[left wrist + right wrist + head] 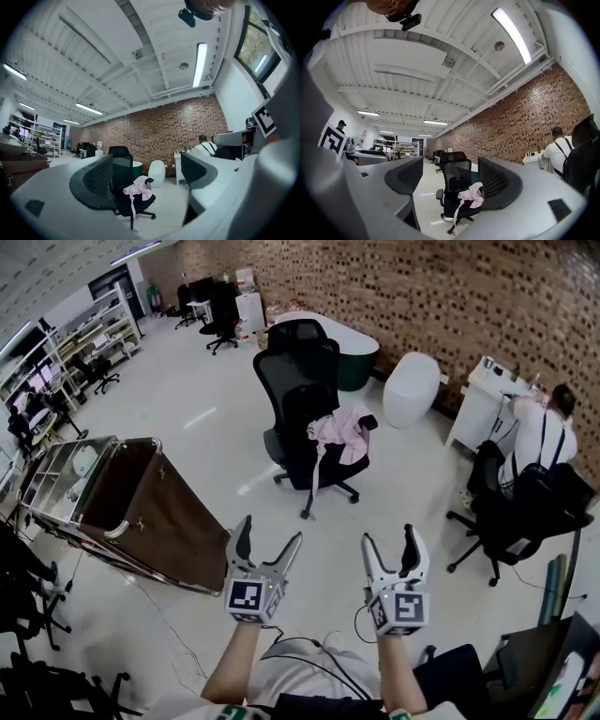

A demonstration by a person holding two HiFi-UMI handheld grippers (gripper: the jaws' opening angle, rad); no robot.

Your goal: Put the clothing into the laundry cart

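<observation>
A pink garment point(337, 435) lies bunched on the seat of a black office chair point(305, 395) ahead of me; it also shows as the pink garment point(139, 186) in the left gripper view and the pink garment point(471, 196) in the right gripper view. The brown laundry cart point(141, 507) with a metal rim stands at the left. My left gripper point(270, 542) and right gripper point(387, 544) are held side by side near my body, well short of the chair. Both stand open with nothing between the jaws.
A white rounded tub point(333, 338) and a white pouf point(411, 388) stand behind the chair by the brick wall. A seated person point(544, 432) works at a white desk at right, beside another black chair point(511, 512). Cables point(314, 648) lie on the floor near my feet.
</observation>
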